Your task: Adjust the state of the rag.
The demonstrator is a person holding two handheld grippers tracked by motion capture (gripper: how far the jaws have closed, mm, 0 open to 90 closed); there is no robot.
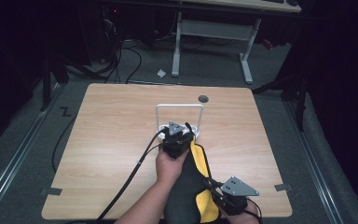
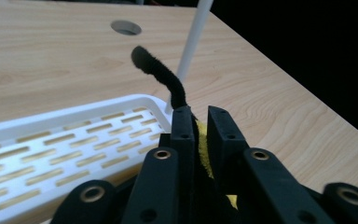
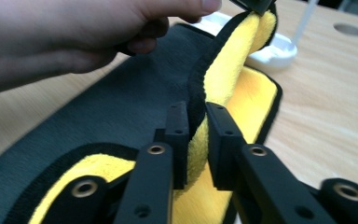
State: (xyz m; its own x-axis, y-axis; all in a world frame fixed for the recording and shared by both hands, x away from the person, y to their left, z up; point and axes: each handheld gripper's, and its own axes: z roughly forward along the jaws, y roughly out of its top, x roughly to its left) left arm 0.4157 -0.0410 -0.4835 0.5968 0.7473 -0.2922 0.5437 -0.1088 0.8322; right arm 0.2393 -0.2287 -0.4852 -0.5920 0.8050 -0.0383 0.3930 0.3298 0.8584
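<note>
— Where's the white slotted plastic rack (image 1: 179,122)?
— Mid-table on the pale wooden table (image 1: 107,140), its round cable hole (image 1: 203,99) behind; the yellow-and-black microfibre cloth (image 1: 191,186) stretches from it towards the near edge.

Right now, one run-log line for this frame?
left gripper: shut on towel corner, by white rack | right gripper: shut on towel edge | towel: on table
</note>
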